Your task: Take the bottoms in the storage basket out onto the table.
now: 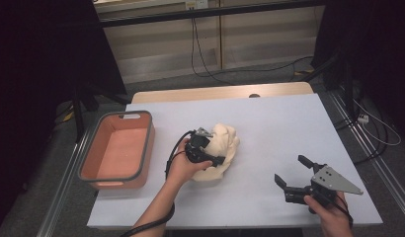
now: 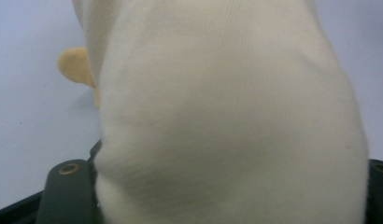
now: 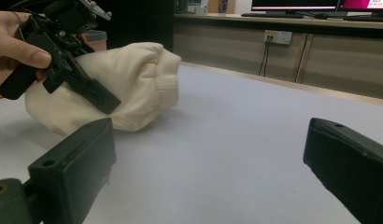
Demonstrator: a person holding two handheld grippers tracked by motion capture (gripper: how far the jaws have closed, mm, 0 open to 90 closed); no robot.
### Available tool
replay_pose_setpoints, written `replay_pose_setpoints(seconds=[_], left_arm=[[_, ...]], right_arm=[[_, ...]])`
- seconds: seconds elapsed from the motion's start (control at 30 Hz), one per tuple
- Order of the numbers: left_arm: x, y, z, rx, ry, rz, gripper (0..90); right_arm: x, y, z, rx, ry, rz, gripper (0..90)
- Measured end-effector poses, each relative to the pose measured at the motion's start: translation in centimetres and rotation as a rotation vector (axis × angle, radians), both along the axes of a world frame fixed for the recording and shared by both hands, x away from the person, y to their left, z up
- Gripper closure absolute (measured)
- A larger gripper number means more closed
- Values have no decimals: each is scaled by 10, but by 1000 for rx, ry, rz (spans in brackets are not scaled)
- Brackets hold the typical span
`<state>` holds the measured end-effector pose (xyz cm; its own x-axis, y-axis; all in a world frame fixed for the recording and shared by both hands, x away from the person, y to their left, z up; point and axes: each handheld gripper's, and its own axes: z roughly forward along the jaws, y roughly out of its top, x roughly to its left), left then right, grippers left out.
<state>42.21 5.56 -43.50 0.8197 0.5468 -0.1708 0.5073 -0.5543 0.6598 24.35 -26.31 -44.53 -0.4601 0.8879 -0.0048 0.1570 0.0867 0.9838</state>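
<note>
A cream plush toy [image 1: 225, 148] lies near the middle of the white table [image 1: 279, 118]. My left gripper [image 1: 215, 148] is on its left side, jaws around the soft body. In the left gripper view the plush [image 2: 227, 116] bulges between both jaws and touches each; a yellow part [image 2: 75, 65] sticks out behind it. From the right gripper view, one left finger [image 3: 94, 93] lies across the plush [image 3: 133, 79]. My right gripper [image 1: 289, 169] rests at the front right, open and holding nothing [image 3: 208, 154], pointing toward the plush.
An orange bin with a grey rim [image 1: 151, 133] stands at the table's left, nothing seen inside it. Cables run across the floor behind and to the right of the table [image 1: 378, 133]. Bare tabletop lies between the two grippers.
</note>
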Motion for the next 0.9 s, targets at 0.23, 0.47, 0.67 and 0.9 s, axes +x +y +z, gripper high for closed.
replay_pose_setpoints(seconds=[0.23, 0.47, 0.67, 0.9], left_arm=[[-1, -3, 0, 12, -10, -14, 198], [0, -4, 0, 11, -2, -10, 162], [0, -5, -1, 14, 4, -6, 133], [0, -6, 0, 20, 9, -10, 85]], right_arm=[[0, 0, 0, -2, -2, -4, 22], [0, 0, 0, -2, -3, -5, 22], [0, -1, 1, -2, -6, -7, 23], [0, -1, 1, -2, -8, -5, 23]])
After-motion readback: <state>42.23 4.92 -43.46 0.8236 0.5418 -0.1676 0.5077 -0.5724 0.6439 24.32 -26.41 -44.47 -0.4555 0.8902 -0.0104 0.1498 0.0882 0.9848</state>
